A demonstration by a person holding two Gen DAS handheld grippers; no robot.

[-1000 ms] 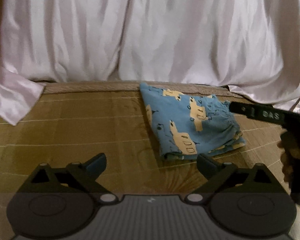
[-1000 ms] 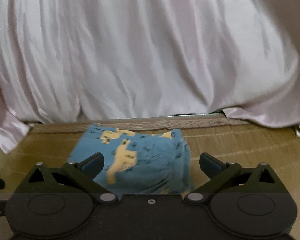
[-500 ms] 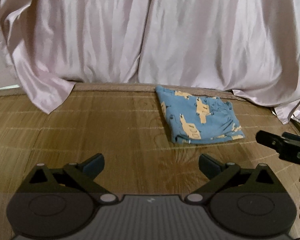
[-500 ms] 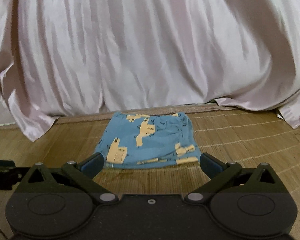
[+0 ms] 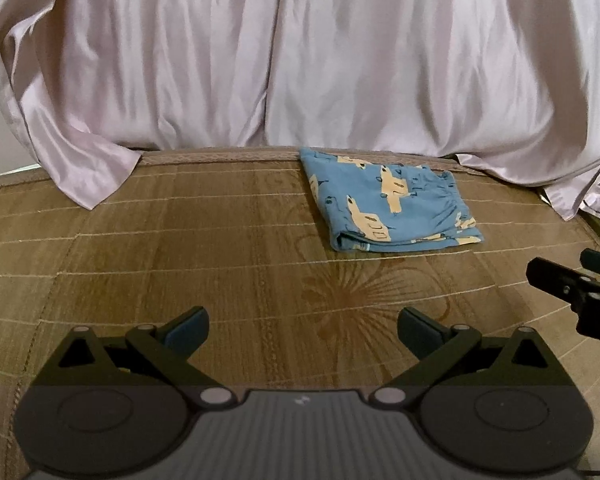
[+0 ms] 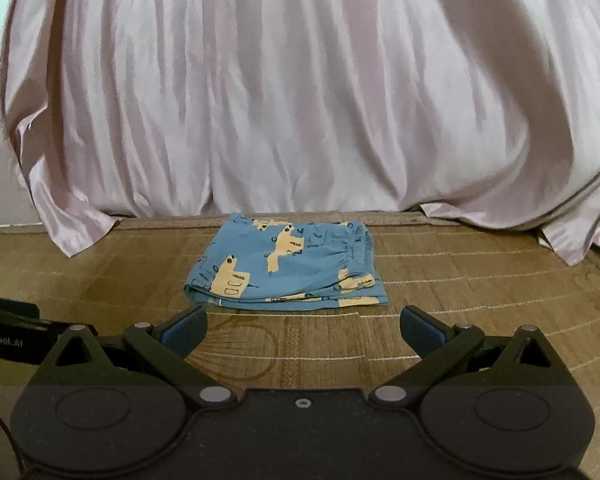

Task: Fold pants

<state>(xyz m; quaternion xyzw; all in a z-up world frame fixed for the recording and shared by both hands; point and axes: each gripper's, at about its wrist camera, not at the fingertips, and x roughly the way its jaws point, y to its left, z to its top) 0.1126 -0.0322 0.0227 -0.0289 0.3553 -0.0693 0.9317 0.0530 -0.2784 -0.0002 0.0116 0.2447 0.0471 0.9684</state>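
Observation:
The blue pants (image 5: 388, 204) with yellow vehicle prints lie folded into a small flat square on the woven mat, near its far edge; in the right wrist view the pants (image 6: 288, 268) sit straight ahead. My left gripper (image 5: 302, 326) is open and holds nothing, well back from the pants and to their left. My right gripper (image 6: 303, 326) is open too, a short way in front of the folded stack's near edge. At the right edge of the left wrist view, part of the right gripper (image 5: 572, 288) shows.
A brown woven mat (image 5: 180, 260) with a pale flower pattern covers the surface. A pale pink satin sheet (image 6: 300, 100) hangs along the back, and its corners drape onto the mat at far left (image 5: 88, 168) and far right (image 6: 568, 236).
Both grippers have drawn back from the folded pants, which now look smaller and farther away. The pants lie still where they were left.

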